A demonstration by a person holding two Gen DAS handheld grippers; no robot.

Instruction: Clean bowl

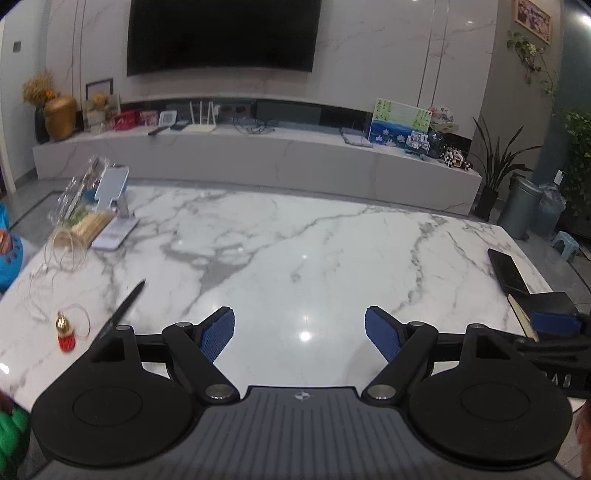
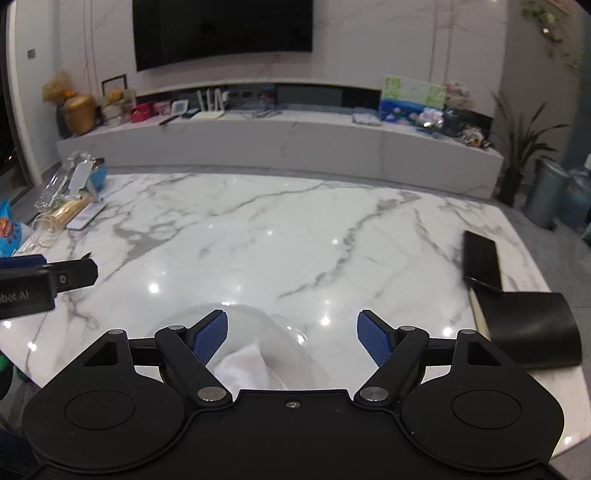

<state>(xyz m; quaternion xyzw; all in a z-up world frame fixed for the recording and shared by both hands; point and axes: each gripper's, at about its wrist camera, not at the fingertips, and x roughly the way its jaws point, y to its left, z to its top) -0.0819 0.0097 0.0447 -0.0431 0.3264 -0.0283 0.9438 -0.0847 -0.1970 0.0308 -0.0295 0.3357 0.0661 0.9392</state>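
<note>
Marble table (image 1: 295,240) fills both views, white with grey veins, glossy, ceiling-light glare spots on it. Behind it: long low TV cabinet (image 1: 258,155) with a dark TV (image 1: 221,33) on the wall above.

Left gripper (image 1: 300,334): jaws spread wide, nothing between the blue pads (image 1: 219,334), bare marble under them. Released.

Right gripper (image 2: 292,334): jaws also spread wide, holding nothing. Its left pad (image 2: 210,336) overlaps the bowl in frame; cannot tell whether it touches.

Clear glass bowl (image 2: 280,332): near edge of the table, directly under/ahead of the right gripper, partly hidden by its body. White cloth (image 2: 247,365) crumpled inside it. Right view only; the left view does not show the bowl or the cloth.

Black notebook (image 2: 532,332): near right corner, cover curled up. Right view shows the whole thing, left view only a sliver at its right side. Black phone (image 1: 506,269) lies flat just behind it along the right edge, in both views.

Far left corner: phone stand (image 1: 116,206) with a device on it, clear plastic wrap (image 1: 79,184) beside it, coil of thin cable (image 1: 62,247) in front. Right view adds a blue bowl-like thing (image 2: 96,177) behind the stand, too blurred to identify.

Left view only, near left edge: black pen (image 1: 123,308) lying diagonal, small gold-and-red charm (image 1: 65,330) on a red string next to it.

Cross-view: right view catches the left gripper's tip (image 2: 75,273) at its left side, over the left edge.
</note>
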